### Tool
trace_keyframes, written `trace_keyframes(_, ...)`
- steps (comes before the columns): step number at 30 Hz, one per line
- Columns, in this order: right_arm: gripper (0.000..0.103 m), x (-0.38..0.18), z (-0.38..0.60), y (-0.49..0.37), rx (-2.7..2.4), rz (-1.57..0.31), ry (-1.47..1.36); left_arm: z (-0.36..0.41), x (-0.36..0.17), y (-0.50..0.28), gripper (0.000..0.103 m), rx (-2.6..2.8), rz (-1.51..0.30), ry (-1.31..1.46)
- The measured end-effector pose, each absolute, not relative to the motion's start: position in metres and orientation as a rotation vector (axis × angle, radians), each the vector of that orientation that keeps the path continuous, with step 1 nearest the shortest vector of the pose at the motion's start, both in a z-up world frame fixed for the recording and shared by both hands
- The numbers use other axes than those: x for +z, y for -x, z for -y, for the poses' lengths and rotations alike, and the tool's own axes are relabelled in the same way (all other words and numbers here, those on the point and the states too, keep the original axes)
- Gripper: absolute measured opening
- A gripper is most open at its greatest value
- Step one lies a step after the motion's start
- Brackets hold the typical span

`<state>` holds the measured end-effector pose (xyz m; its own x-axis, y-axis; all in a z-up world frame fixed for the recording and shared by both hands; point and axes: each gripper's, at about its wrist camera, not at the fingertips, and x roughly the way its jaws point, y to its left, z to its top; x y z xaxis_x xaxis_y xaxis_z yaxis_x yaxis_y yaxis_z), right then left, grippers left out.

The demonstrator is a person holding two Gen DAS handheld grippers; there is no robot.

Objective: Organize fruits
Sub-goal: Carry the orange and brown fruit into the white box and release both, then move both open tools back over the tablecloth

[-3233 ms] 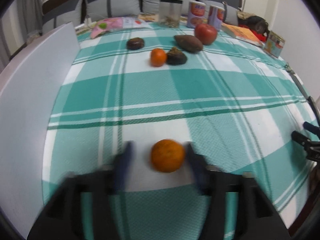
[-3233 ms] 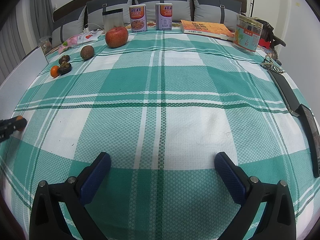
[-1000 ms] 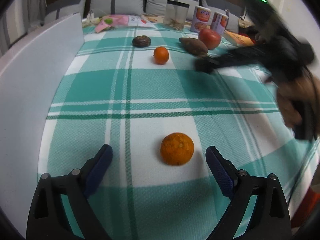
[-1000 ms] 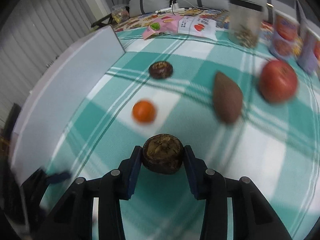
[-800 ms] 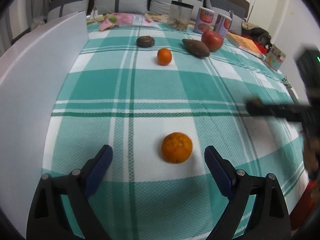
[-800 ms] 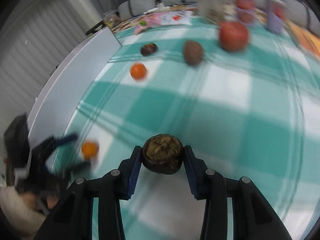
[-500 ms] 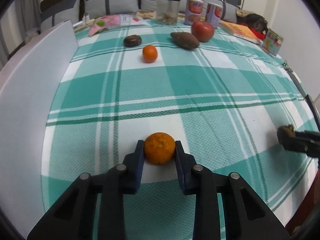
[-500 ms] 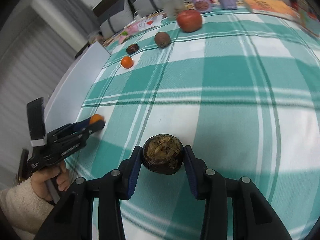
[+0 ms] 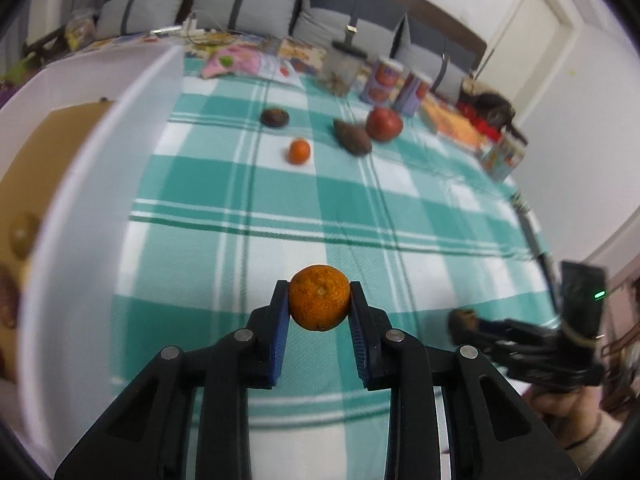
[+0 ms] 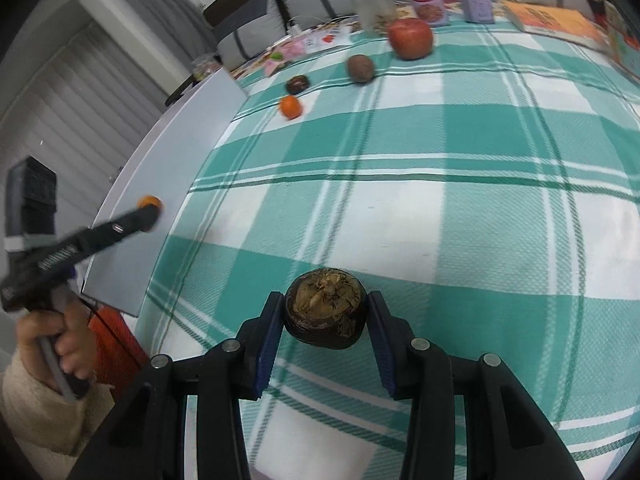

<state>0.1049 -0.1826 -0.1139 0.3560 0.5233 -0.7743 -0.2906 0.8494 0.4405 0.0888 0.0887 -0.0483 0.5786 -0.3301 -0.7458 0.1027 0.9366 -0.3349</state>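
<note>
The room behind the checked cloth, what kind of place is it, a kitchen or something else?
Probably a bedroom, not a kitchen. The green checked cloth seems to be spread over a bed: grey pillows lean on a dark headboard at its far end, and a door stands in the white wall beyond.

We hold both tools tilted downward: our left gripper [image 9: 319,304] is clamped on an orange [image 9: 319,303], our right gripper [image 10: 326,314] clamped on a dark round fruit [image 10: 326,308], our left hand [image 10: 60,344] wrapped around its handle.
</note>
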Motion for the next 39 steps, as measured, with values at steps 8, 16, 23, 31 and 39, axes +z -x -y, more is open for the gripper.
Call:
trace_keyframes(8, 0.042, -0.079, 0.118, -0.107, 0.655, -1.065, -0.156, -0.194, 0.009, -0.059, 0.028, -0.145, -0.833, 0.398)
trace_keyframes(16, 0.042, -0.021, -0.027, -0.110, 0.927, -1.030, -0.025, -0.309, -0.008, -0.054, 0.028, 0.132, -0.868, 0.401)
trace_keyframes(23, 0.042, -0.013, -0.159, -0.088, 1.097, -1.063, 0.223, -0.345, -0.053, -0.055, 0.028, 0.252, -0.980, 0.424)
trace_keyframes(31, 0.043, -0.049, -0.205, -0.083, 1.043, -1.102, 0.348, -0.357, -0.061, -0.039, 0.030, 0.319, -0.983, 0.414)
trace_keyframes(39, 0.082, -0.022, -0.182, -0.086, 1.044, -1.003, 0.257, -0.350, -0.034, -0.024, 0.079, 0.380, -0.843, 0.446)
